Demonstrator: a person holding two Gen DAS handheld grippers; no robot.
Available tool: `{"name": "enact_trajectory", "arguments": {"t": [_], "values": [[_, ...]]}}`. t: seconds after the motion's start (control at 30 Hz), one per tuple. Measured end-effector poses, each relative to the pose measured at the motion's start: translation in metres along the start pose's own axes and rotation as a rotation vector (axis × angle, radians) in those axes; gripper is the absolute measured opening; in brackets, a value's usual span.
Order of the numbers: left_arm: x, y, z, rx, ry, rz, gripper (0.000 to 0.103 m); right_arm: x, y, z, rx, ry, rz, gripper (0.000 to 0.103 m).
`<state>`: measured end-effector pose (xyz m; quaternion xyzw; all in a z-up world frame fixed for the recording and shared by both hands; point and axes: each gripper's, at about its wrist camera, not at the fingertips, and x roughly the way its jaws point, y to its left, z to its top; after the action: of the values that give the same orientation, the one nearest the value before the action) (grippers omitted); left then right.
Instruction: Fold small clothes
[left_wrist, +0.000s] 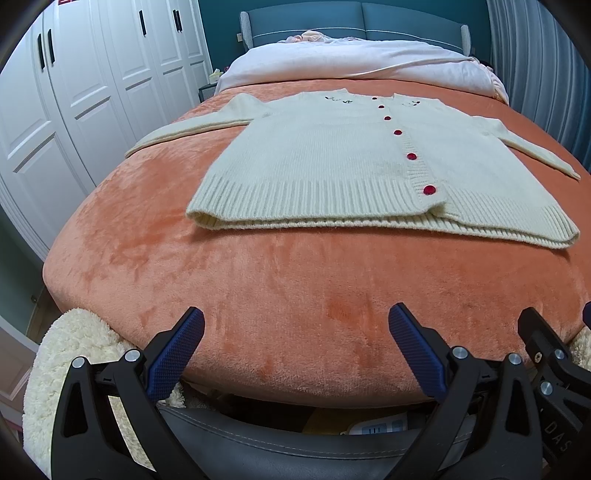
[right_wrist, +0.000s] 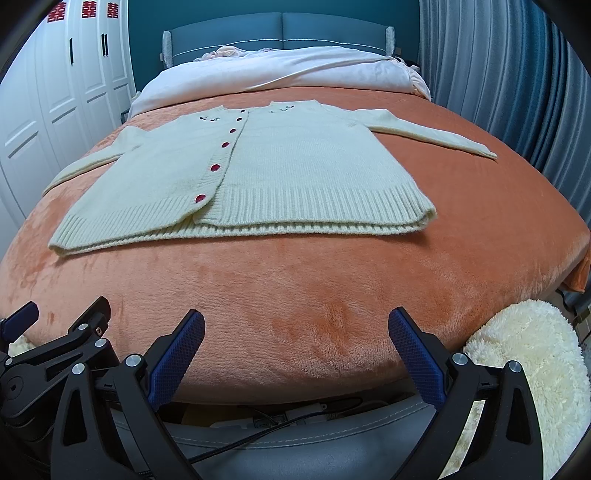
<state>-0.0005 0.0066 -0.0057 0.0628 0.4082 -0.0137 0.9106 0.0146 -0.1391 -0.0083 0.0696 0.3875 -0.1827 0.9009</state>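
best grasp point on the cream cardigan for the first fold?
Probably a sleeve cuff. The cream knitted cardigan with red buttons lies flat, buttoned, front up on the orange plush blanket, both sleeves spread. Bring the open right gripper low from the bed's right side onto the right cuff; its free edge suits a pinch.

Soft even light, sharp focus, fisheye-warped edges.

Cardigan (left_wrist: 332, 155): cream knit, matt, ribbed hem; buttons (left_wrist: 429, 189) glossy red. Blanket (left_wrist: 295, 288): orange plush, short velvety nap. Left tool (left_wrist: 295, 350): matt black plastic, blue textured pads (left_wrist: 177, 354). Throw (right_wrist: 535, 369), 4 o'clock: cream shaggy fleece.
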Motion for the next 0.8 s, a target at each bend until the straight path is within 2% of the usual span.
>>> {"name": "enact_trajectory", "arguments": {"t": [0.2,0.3,0.47,0.63,0.73,0.8], "values": [[0.0,0.002,-0.002,0.002,0.003,0.006,0.098,0.002,-0.001,-0.002,0.001,0.004,0.0,0.098],[0.002,0.008,0.002,-0.011,0.022,-0.019,0.098,0.003,-0.004,-0.003,0.006,0.013,0.014,0.098],[-0.004,0.033,0.026,-0.11,0.005,-0.054,0.098,0.008,-0.023,0.012,0.077,0.044,0.137,0.098],[0.008,0.072,0.071,-0.281,0.015,-0.113,0.098,0.013,-0.096,0.057,0.27,-0.026,0.206,0.098],[0.023,0.085,0.102,-0.344,0.0,-0.095,0.098,0.041,-0.158,0.099,0.365,-0.043,0.18,0.098],[0.032,0.086,0.12,-0.335,-0.019,-0.057,0.098,0.062,-0.196,0.125,0.428,-0.053,0.138,0.098]]}}
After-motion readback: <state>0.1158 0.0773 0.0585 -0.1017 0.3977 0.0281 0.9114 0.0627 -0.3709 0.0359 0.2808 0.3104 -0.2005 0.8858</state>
